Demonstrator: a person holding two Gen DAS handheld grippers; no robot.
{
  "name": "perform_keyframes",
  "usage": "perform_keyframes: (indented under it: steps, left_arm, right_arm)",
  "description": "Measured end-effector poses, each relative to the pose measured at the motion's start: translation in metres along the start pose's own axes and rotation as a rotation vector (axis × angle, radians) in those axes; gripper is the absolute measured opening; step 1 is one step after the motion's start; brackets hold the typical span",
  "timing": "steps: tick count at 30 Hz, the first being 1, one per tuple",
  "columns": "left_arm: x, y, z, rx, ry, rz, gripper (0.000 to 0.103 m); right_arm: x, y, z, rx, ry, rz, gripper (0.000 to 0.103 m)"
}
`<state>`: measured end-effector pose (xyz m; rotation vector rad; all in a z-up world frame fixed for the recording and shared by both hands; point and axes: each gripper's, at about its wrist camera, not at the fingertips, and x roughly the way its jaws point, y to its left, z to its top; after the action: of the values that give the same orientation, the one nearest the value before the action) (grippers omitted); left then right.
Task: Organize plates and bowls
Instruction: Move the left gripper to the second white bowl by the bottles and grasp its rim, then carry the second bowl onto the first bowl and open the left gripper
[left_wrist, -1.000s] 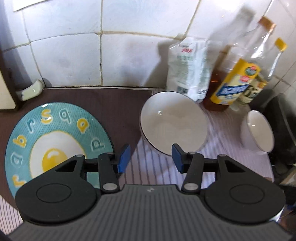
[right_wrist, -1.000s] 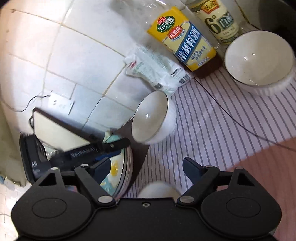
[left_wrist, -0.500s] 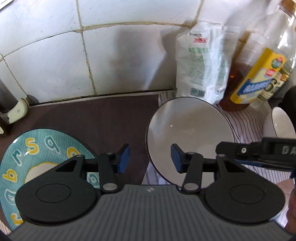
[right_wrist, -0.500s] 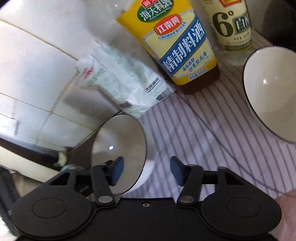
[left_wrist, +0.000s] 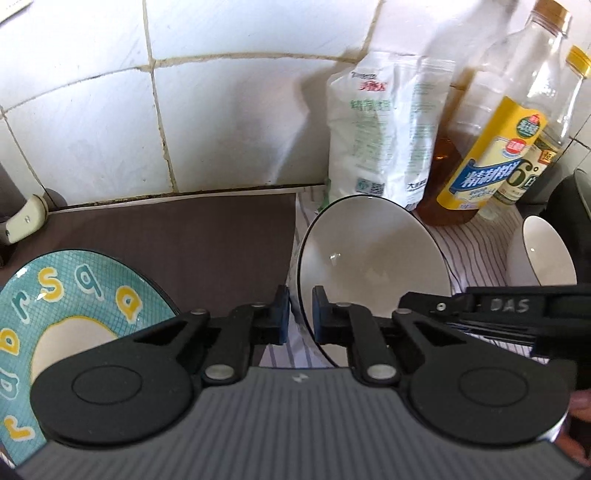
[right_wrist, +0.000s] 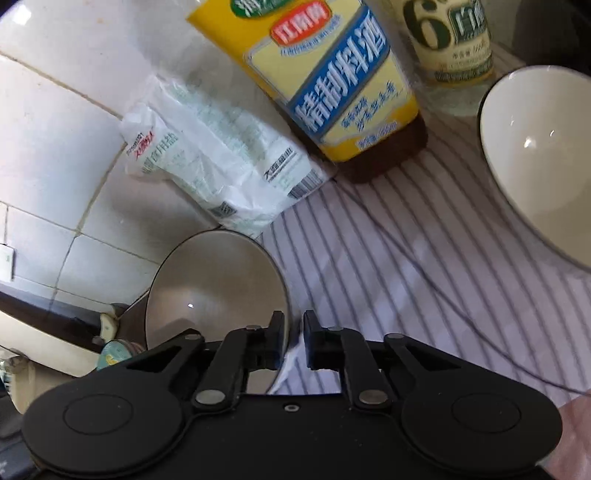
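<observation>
Both grippers pinch opposite rims of one white bowl.

Left of the white bowl (left_wrist: 373, 266), the egg-print plate (left_wrist: 74, 295) lies flat on the brown mat (left_wrist: 221, 236). The left gripper (left_wrist: 298, 314) has its jaws pressed onto the bowl's left rim; the right gripper (right_wrist: 293, 341) clamps the rim on the other side, the bowl tilted over the striped cloth (right_wrist: 388, 266). Behind it stand a salt bag (left_wrist: 380, 129) and a cooking-wine bottle (left_wrist: 491, 155); to its right sits a second white bowl (left_wrist: 543, 251). Lifting well likely means raising both grippers evenly, clear of the bottles. The bowl's base and whether it touches the cloth are hidden; the plate is cut off.
</observation>
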<state>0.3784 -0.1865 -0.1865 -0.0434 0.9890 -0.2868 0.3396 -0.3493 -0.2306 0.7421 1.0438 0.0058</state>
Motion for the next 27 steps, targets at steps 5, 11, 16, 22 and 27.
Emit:
perform_keyframes:
  steps: [5, 11, 16, 22, 27]
  left_arm:
    - [-0.025, -0.009, 0.001, 0.026, -0.018, 0.016, 0.011]
    - [-0.064, -0.021, -0.004, 0.047, -0.010, -0.006, 0.011]
    - [-0.102, -0.028, -0.020, 0.079, -0.040, -0.060, 0.012]
    - [-0.143, -0.030, -0.040, 0.115, -0.051, -0.063, 0.012]
    - [-0.155, -0.034, -0.057, 0.124, -0.010, -0.070, 0.012]
  right_arm:
    - [-0.013, 0.005, -0.007, -0.022, -0.029, -0.001, 0.014]
    - [-0.053, 0.008, -0.020, -0.010, -0.073, 0.056, 0.014]
    - [-0.097, 0.007, -0.042, -0.022, -0.136, 0.090, 0.015]
    - [-0.133, 0.009, -0.070, -0.034, -0.189, 0.106, 0.015]
    - [-0.153, 0.007, -0.095, -0.057, -0.211, 0.095, 0.015]
